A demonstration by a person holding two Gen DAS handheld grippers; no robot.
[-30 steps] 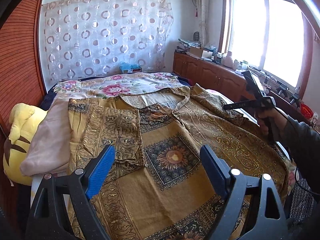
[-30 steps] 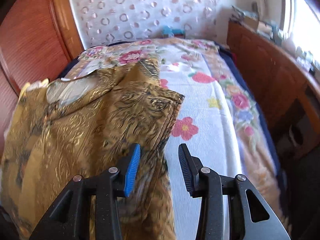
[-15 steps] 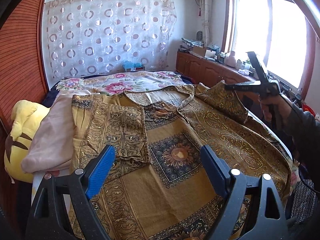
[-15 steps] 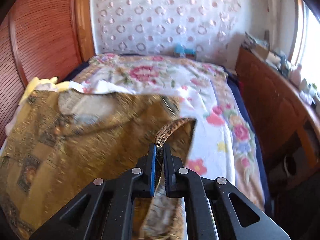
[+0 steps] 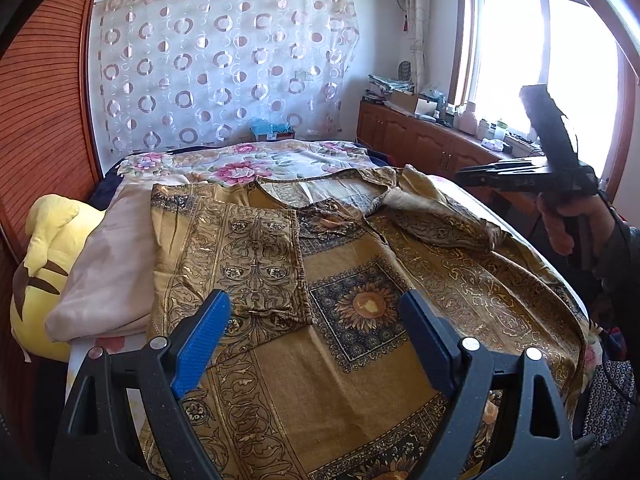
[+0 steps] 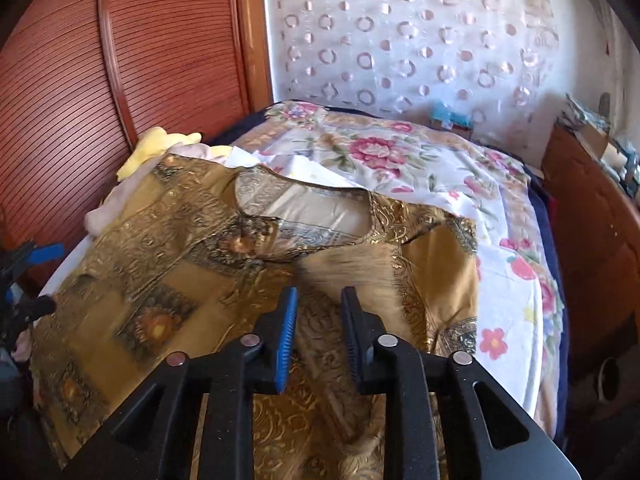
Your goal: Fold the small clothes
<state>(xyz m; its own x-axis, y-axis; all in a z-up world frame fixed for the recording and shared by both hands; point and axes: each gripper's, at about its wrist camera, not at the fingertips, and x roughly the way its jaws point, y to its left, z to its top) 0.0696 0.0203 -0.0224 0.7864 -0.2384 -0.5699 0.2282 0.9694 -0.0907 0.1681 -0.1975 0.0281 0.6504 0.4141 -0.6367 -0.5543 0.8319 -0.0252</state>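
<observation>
Pillow crowds garment's left; floral bedspread right open.

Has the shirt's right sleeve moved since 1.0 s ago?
Yes. The right sleeve now lies folded inward across the shirt, nearer the neckline, released by the right gripper.

Garment on bed; pillow left.

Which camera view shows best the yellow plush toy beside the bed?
The left wrist view: the yellow plush toy lies large at the left edge, partly under a pink cloth. The right wrist view shows only a small yellow part far off.
</observation>
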